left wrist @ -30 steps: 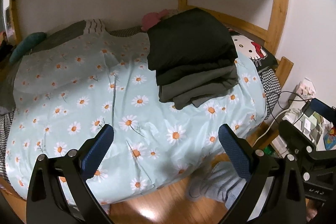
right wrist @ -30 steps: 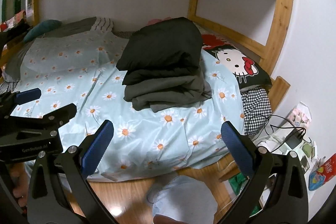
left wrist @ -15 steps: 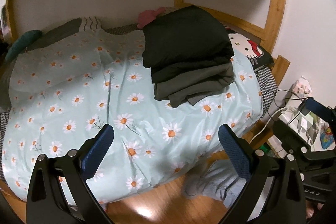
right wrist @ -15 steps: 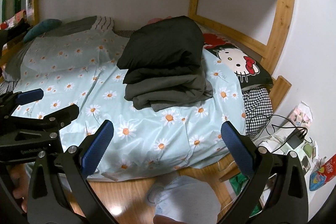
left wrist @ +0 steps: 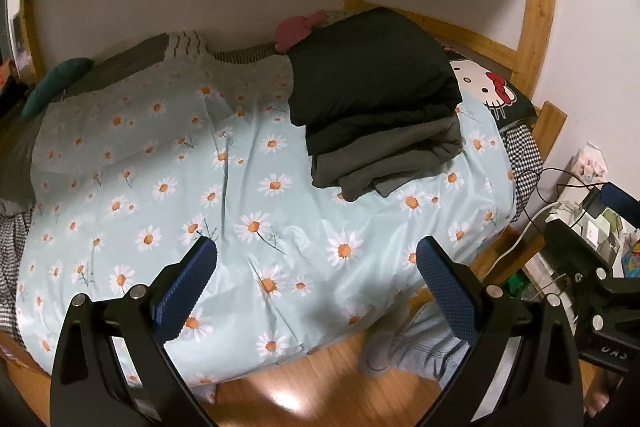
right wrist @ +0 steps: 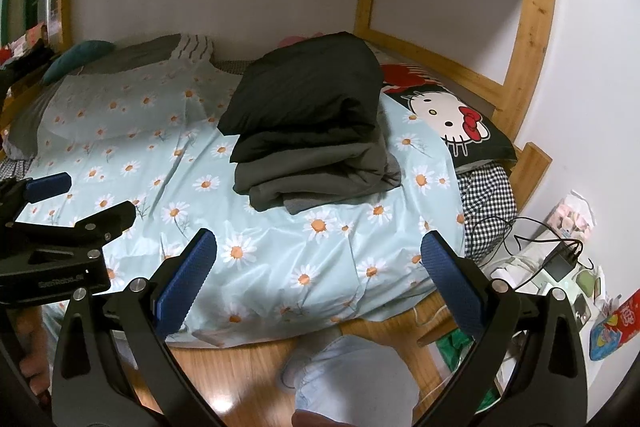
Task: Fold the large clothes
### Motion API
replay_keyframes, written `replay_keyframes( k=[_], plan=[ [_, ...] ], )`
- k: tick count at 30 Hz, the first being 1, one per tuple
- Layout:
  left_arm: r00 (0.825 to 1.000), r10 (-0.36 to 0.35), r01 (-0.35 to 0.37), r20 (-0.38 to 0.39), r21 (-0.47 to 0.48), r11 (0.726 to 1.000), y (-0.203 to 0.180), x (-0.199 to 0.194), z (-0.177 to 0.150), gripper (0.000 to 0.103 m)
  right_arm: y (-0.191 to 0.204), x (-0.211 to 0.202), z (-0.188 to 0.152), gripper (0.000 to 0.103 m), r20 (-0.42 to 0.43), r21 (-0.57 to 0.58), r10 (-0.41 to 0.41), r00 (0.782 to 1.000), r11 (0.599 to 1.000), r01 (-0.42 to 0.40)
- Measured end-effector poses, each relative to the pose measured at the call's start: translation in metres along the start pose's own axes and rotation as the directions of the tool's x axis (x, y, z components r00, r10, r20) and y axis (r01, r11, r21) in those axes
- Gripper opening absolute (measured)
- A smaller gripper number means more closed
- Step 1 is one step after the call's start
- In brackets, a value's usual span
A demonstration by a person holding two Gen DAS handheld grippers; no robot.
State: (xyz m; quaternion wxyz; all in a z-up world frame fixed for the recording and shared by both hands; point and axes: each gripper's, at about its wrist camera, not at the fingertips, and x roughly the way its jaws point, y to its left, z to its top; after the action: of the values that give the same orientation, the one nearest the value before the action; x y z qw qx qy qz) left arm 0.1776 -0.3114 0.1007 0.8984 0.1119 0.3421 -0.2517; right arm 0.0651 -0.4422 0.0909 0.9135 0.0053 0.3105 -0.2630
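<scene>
Daisy duvet [left wrist: 256,163] on our bed carries the folded dark clothes [left wrist: 376,115] at the far right. Our left gripper [left wrist: 316,283] and right gripper [right wrist: 318,279] hover spread wide, empty.

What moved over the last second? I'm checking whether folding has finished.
Nothing was gripped or released. The left gripper drifted slightly, so the bed sits a little differently in its view. Both it and the right gripper stayed open and empty; the folded clothes stack stayed put on the daisy duvet.

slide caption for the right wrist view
Open right claw hangs over the daisy bedspread, facing a stack of folded dark clothes.
</scene>
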Motion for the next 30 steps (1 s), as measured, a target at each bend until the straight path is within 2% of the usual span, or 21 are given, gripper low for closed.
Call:
replay_keyframes(
  k=[7, 16, 26, 30],
  plan=[
    [1.000, -0.017, 0.017, -0.011, -0.032, 0.999, 0.0065, 0.0008, -0.0019, 0.099, -0.0020, -0.0018, 0.0000, 0.100, 0.002, -0.004, 0.008, 1.000, 1.000, -0.008],
    [1.000, 0.001, -0.002, -0.023, -0.036, 0.999, 0.0073, 0.0026, -0.0031, 0.099, 0.0001, -0.0048, 0.0003, 0.100, 0.012, -0.007, 0.012, 1.000, 1.000, -0.012],
    [0.999, 0.034, -0.034, 0.002, -0.025, 0.999, 0.0051, 0.0029, -0.0029, 0.099, -0.0015, -0.0066, -0.0006, 0.100, 0.022, -0.006, 0.007, 1.000, 1.000, -0.007],
    [1.000, 0.026, -0.026, -0.009, -0.025, 0.999, 0.0032, 0.0059, -0.0034, 0.099, -0.0018, -0.0038, -0.0018, 0.100, 0.012, 0.001, 0.014, 1.000, 1.000, -0.014]
  ],
)
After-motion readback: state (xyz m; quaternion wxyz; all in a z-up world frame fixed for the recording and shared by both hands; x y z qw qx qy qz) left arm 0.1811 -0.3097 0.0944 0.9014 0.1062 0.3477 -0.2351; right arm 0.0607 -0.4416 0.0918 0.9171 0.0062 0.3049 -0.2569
